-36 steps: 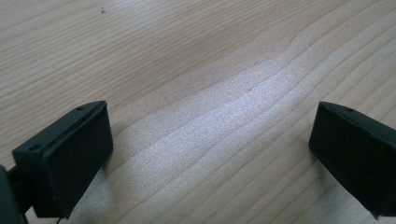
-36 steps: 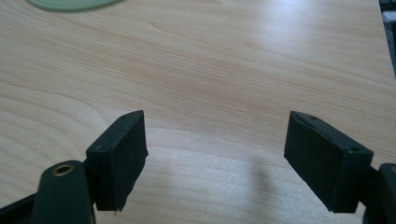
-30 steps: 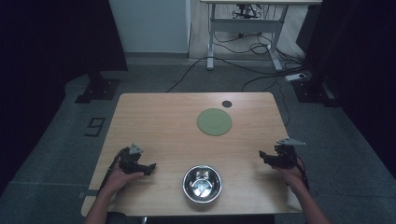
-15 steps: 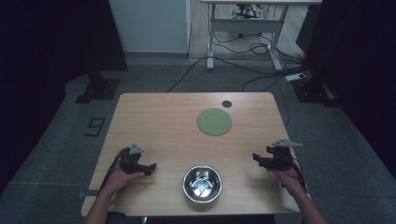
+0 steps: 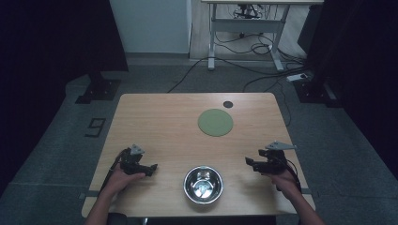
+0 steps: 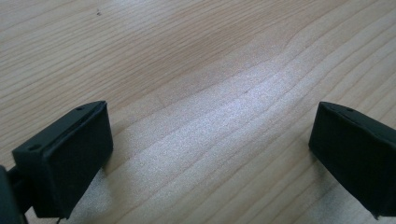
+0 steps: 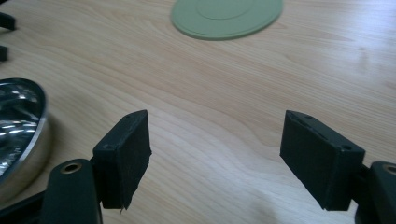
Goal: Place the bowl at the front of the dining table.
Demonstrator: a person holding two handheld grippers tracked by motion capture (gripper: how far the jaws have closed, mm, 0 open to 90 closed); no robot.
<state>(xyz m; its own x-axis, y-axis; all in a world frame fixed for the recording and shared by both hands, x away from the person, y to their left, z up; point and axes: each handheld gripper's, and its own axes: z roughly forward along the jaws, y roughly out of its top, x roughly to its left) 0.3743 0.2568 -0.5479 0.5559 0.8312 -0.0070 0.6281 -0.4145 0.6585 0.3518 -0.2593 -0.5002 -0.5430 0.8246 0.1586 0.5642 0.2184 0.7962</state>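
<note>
Your right gripper (image 5: 249, 162) hangs released and empty beside the steel bowl (image 5: 203, 183) at the worktop's (image 5: 159, 122) near edge, lined up toward it; your left gripper (image 5: 151, 168) rests released opposite

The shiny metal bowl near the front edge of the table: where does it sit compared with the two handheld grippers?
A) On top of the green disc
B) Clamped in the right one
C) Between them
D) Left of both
C: in the high view the metal bowl sits on the table between the left gripper and the right gripper, apart from both, with the green disc farther back.
</note>
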